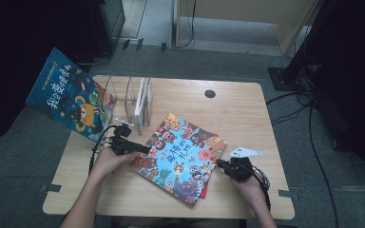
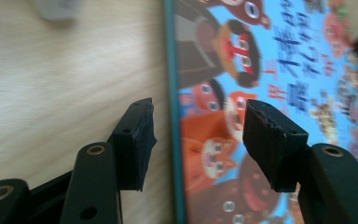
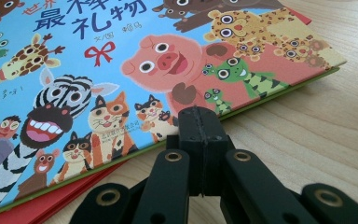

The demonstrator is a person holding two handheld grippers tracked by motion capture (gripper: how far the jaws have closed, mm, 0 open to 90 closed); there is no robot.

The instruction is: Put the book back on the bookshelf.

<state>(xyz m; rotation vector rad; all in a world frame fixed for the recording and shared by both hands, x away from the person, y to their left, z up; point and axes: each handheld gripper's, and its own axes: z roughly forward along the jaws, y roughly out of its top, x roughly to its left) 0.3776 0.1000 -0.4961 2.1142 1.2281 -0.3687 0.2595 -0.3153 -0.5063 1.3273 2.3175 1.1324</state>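
The animal picture book is lying flat on the wooden table, cover up, turned at an angle, in the middle of the near half. A red book is lying under it, its edge showing along the near side. In the right gripper view the cover's pig, zebra and cats are filling the upper part.

The left gripper is resting at the book's left edge. In the left gripper view its 2 jaws are standing apart, straddling the teal edge of the book, 1 pad over bare wood and the other over the cover; neither pad is pressing on it.

The right gripper is sitting at the book's right side. In the right gripper view its 2 jaws are pressing together with nothing between them, the tips lying just at the book's near edge; whether they are touching the cover, I cannot tell.

Behind the book, a clear rack is standing on the table with a thin white book upright in it. A blue picture book is leaning tilted off the table's far left corner.
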